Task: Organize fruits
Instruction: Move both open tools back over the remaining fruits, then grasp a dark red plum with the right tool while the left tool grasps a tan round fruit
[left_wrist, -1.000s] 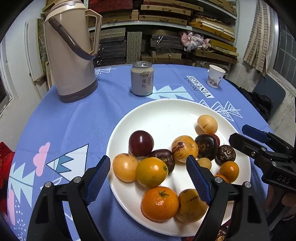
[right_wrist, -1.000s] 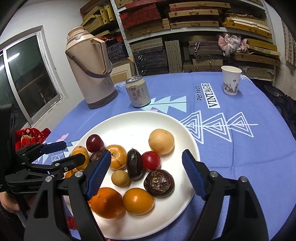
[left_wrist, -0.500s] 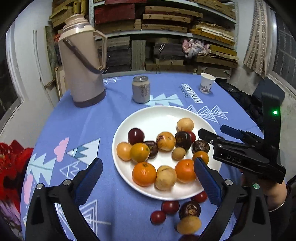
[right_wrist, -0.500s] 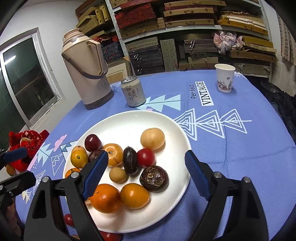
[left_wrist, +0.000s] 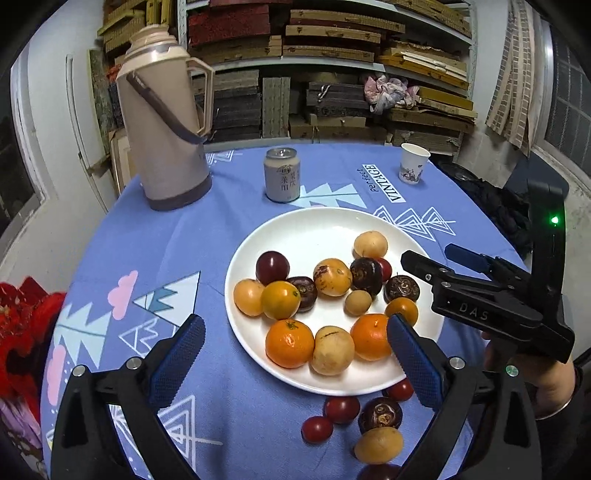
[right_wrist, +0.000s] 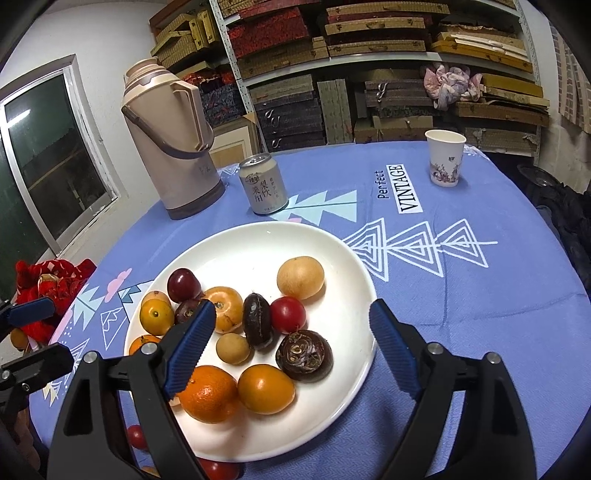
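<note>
A white plate (left_wrist: 314, 229) (right_wrist: 258, 251) on the blue tablecloth holds several fruits: oranges (left_wrist: 290, 343), yellow passion fruits (left_wrist: 332, 355), dark plums (left_wrist: 272, 267), brown water chestnuts (right_wrist: 304, 355) and a red tomato (right_wrist: 288, 315). Loose fruits lie on the cloth in front of the plate: small red tomatoes (left_wrist: 341, 409), a water chestnut (left_wrist: 380, 414) and a yellow fruit (left_wrist: 378, 445). My left gripper (left_wrist: 295, 360) is open and empty above the plate's near edge. My right gripper (right_wrist: 291, 343) is open and empty over the plate; it also shows in the left wrist view (left_wrist: 428, 260).
A beige thermos (left_wrist: 162, 122) stands at the far left, a drink can (left_wrist: 282, 180) behind the plate, a paper cup (left_wrist: 413, 163) at the far right. A red cloth (left_wrist: 22, 332) lies at the table's left edge. Shelves of boxes fill the background.
Both grippers have pulled back and up from the plate, so more table and the loose fruits in front of the plate show. Both stay open and empty.
</note>
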